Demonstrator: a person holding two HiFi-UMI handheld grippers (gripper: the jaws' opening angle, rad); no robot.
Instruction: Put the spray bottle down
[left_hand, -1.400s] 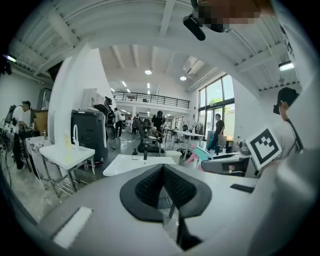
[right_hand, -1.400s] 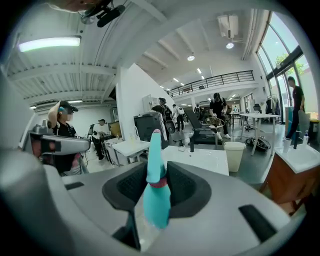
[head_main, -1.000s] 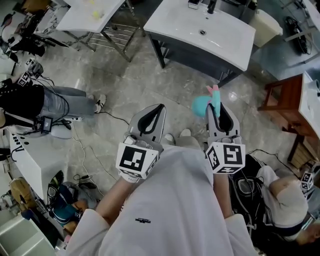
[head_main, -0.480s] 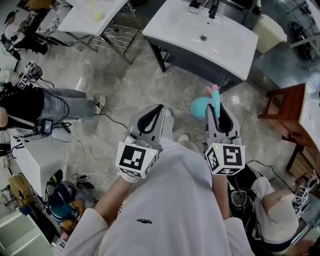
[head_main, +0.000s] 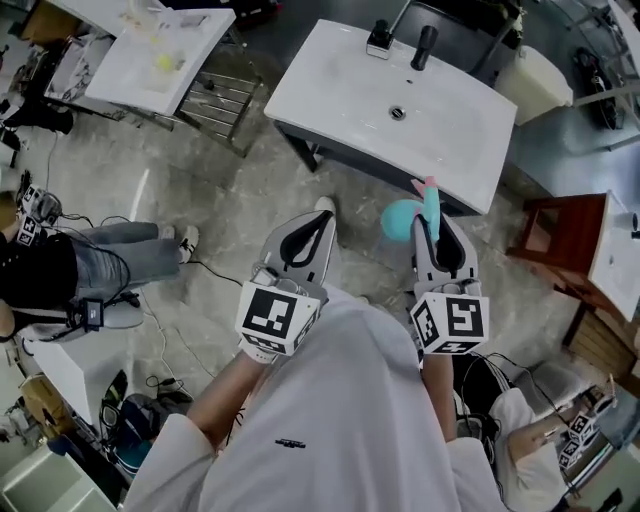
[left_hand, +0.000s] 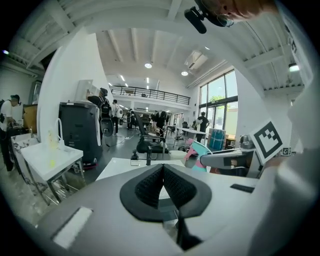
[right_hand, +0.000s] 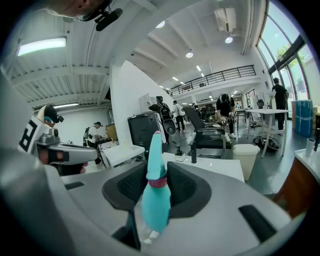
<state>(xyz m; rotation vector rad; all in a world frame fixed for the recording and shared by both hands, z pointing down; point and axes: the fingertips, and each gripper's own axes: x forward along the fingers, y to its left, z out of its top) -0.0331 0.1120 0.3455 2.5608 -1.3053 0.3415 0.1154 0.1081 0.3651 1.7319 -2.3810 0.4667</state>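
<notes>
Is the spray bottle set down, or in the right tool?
Held, not down. The right tool clamps the spray bottle by its neck; the head view shows it over the floor, short of the sink.

Bright, even indoor light; fisheye-warped dark corners, mild blur

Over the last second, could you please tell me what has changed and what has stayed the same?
Both hands have moved forward towards the white washbasin, which now lies nearer the tongs in the head view. Nothing was taken hold of or let go. The right tongs remain shut on the spray bottle, and the left tongs remain shut and empty.
</notes>
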